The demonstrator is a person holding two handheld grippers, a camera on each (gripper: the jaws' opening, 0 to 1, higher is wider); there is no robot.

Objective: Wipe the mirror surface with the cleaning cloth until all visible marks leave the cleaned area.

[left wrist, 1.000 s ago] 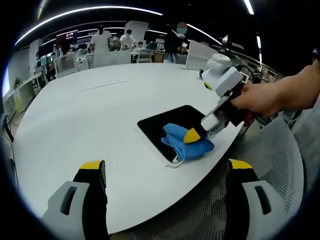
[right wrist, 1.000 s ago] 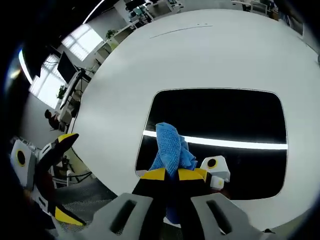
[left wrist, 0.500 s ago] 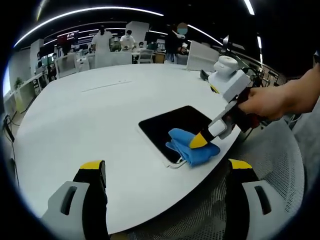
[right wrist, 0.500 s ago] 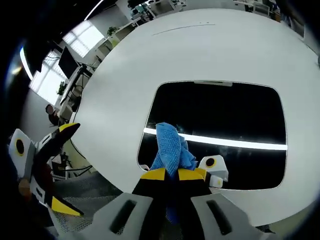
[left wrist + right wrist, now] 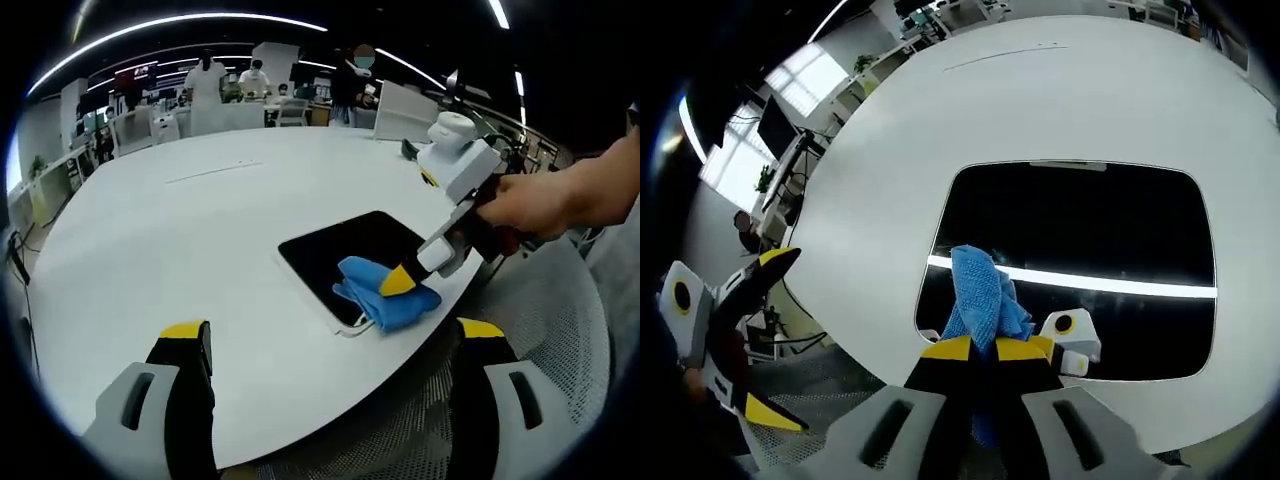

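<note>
Left gripper view. Mirror [image 5: 352, 248]: dark rounded slab lying flat on the white table [image 5: 180, 240], by the table's near edge. Cleaning cloth [image 5: 385, 290]: blue, bunched, resting on the mirror's near corner, part of it lapping over the rim. Right gripper [image 5: 398, 282]: reaches in beside the mirror from a person's hand [image 5: 525, 205], yellow tips pressed together on the cloth. Left gripper [image 5: 330, 345]: jaws spread wide, holding nothing, well apart from the mirror and off the table's edge.

Right gripper view. Right gripper [image 5: 982, 348]: jaws pinching the cleaning cloth [image 5: 983, 295] at the mirror's near rim. Mirror [image 5: 1110, 235]: long axis runs across the jaws; unwiped glass lies ahead of the cloth and to the far side, crossed by a reflected light strip. No marks can be made out at this size. Left gripper [image 5: 740, 345]: beside the table, clear of the mirror. Judgement: the right gripper is the nearer, and the coming stroke runs forward over the glass.
</note>
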